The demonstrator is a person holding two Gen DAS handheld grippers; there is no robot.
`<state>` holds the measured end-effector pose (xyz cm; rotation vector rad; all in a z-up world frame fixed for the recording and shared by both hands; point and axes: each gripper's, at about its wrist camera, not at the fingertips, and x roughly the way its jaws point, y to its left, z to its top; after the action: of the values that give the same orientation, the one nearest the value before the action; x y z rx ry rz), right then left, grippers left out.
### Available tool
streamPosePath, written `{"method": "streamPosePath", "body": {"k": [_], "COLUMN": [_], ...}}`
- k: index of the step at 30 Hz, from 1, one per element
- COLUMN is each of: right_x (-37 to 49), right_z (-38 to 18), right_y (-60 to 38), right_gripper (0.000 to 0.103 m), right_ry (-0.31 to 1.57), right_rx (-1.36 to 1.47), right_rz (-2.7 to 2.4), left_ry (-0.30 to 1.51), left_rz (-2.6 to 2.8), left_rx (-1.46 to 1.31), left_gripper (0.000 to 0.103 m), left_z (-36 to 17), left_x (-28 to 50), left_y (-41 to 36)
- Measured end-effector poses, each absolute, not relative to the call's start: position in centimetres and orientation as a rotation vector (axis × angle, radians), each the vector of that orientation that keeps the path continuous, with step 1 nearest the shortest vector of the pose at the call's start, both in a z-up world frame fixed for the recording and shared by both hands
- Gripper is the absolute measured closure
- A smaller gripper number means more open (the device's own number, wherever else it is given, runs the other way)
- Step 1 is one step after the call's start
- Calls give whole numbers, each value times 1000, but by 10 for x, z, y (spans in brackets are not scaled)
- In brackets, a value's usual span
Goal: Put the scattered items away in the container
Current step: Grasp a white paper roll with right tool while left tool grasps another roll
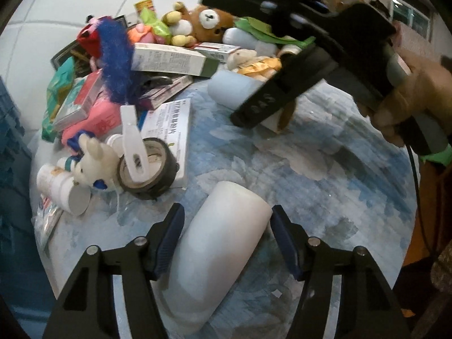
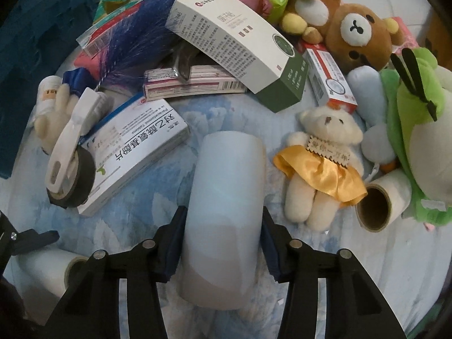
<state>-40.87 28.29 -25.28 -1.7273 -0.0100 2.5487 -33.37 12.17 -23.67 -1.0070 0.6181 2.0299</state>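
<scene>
- L gripper [image 1: 226, 240] angled steeply down at the table [image 1: 325, 186], jaws about half open around a white roll [image 1: 223, 243] lying on the blue-patterned cloth. Left pad looks right against the roll's side; right pad has a thin gap, so no firm squeeze yet.
- R gripper [image 2: 223, 240] pointing even steeper down, jaws straddling a pale blue-white roll [image 2: 226, 206]. Both pads sit tight on its sides – looks clamped.
- R gripper also shows in the left wrist view [image 1: 254, 107]: black body tilted down-left, held from the right by a hand [image 1: 409, 104]; green light on top.
- Beside the R roll: small teddy in a yellow dress [image 2: 319, 163] just to the right, a cardboard-core roll [image 2: 378, 206] further right, against a green plush [image 2: 418, 141].
- Left of it: a white pill box [image 2: 135, 147], its left end on a roll of black tape [image 2: 76, 180], with a white handle [image 2: 70, 141] over the tape.
- Behind: long white-green box [image 2: 234, 45], brown bear [image 2: 356, 31], blue feather [image 2: 132, 39], all piled up.
- Blue crate [image 2: 36, 42] far left, off the table edge.
</scene>
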Motion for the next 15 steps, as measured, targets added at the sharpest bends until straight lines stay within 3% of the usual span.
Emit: {"method": "streamPosePath", "body": {"k": [15], "right_x": [-368], "right_z": [-211], "right_y": [306], "right_gripper": [56], "right_ry": [-20], "right_rx": [-1564], "right_rz": [2645], "left_ry": [277], "left_rz": [2340], "left_rx": [-1181], "left_gripper": [49], "left_z": [-233], "left_x": [-342], "left_y": [107]}}
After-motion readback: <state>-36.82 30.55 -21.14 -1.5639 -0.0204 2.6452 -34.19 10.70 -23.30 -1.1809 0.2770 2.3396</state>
